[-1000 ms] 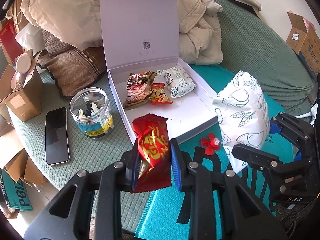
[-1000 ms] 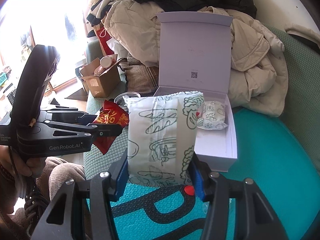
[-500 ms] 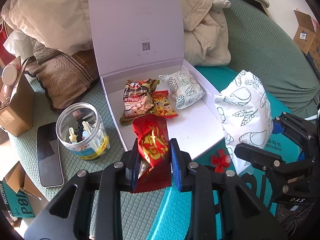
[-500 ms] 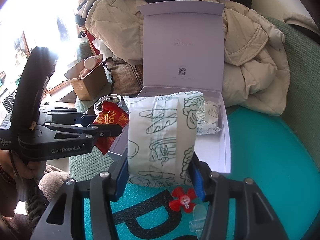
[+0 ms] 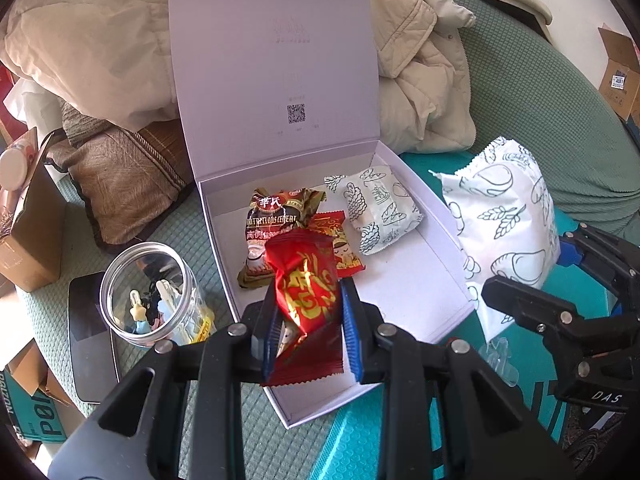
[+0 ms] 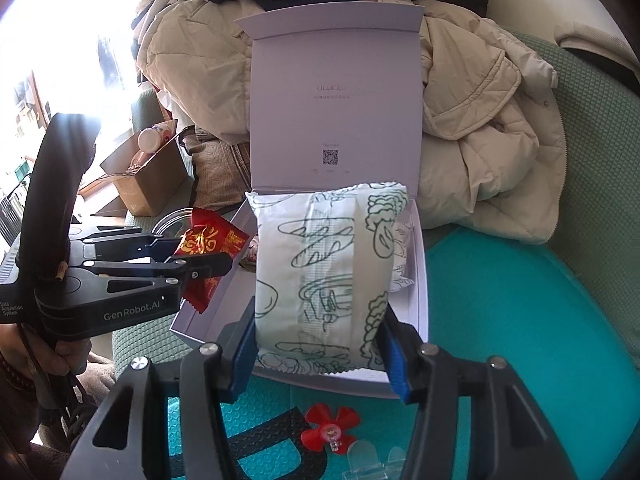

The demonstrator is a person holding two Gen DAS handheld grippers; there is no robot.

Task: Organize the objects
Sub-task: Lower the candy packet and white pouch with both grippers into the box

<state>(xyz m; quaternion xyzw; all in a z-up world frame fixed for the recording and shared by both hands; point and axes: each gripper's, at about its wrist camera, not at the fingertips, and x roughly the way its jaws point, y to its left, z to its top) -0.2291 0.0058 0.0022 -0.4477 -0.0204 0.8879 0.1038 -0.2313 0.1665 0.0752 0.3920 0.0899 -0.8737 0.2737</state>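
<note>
The left gripper (image 5: 308, 316) is clamped on a red snack packet (image 5: 306, 284), its blue-padded fingers pressing the wrapper from both sides, and it holds the packet just above the near left part of the open white box (image 5: 404, 292). Seen from the right wrist, the same packet (image 6: 208, 240) sits at the box's left wall. The right gripper (image 6: 320, 340) grips a large white pouch printed with green bread drawings (image 6: 320, 272), held upright over the near edge of the box (image 6: 420, 280); in the left wrist view this pouch (image 5: 504, 232) stands at the box's right wall.

Inside the box, toward its back, lie a brown snack bag (image 5: 268, 232), a small red sachet (image 5: 340, 248) partly under the held packet, and a smaller white patterned pouch (image 5: 380, 208). The box's lid (image 5: 272, 60) stands open behind them.

Just in front of the box, on a teal mat (image 6: 500, 320), rest a red propeller toy (image 6: 330, 428) and a clear plastic piece (image 6: 368, 458). Left of the box on the green sofa (image 5: 168, 232) stand a clear jar (image 5: 152, 296) of small items and a dark phone (image 5: 90, 340). Farther back lie a brown cushion (image 5: 120, 184) and beige jackets (image 5: 88, 40).
</note>
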